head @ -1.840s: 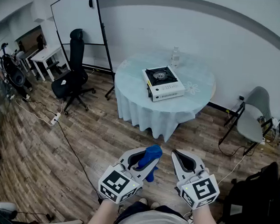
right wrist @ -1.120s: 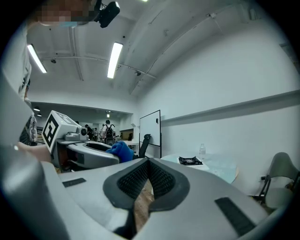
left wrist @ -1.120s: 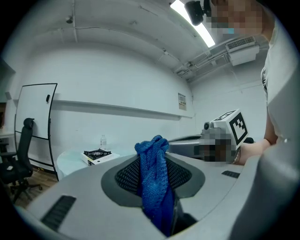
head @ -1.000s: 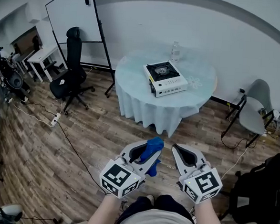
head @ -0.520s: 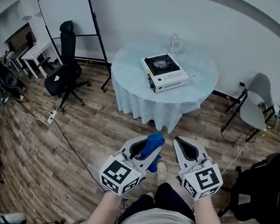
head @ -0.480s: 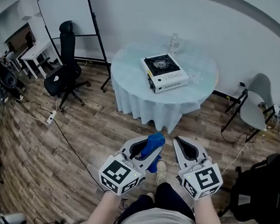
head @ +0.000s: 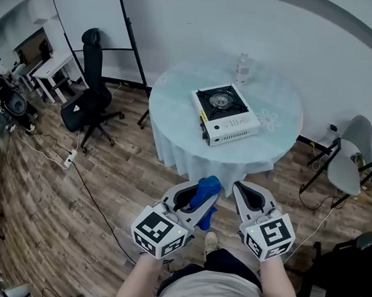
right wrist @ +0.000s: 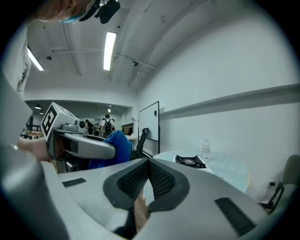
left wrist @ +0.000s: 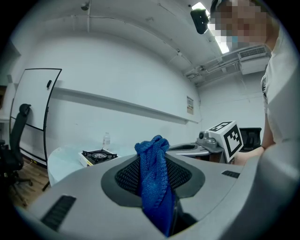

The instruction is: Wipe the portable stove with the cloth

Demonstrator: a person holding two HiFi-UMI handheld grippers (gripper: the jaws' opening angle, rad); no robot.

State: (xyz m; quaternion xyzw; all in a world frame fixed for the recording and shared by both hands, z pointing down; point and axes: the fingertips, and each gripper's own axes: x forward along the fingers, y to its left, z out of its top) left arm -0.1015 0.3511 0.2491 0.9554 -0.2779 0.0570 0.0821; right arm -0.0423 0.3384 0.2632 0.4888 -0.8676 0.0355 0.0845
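Fingers of left gripper (head: 197, 196): clenched on the blue cloth (left wrist: 153, 178), which bunches up above them.
Fingers of right gripper (right wrist: 149, 165): pressed together, nothing between them.
Position: both grippers side by side, low over the wood floor (head: 108, 171), just short of the worktop (head: 176, 106).
On the round worktop: portable stove (head: 224, 114), well apart from the cloth; water bottle (head: 243, 69) near its far side.

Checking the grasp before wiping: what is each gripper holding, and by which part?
Left gripper is shut on the blue cloth, pinched at its bunched middle, a tuft poking past the tips. Right gripper is shut, empty.
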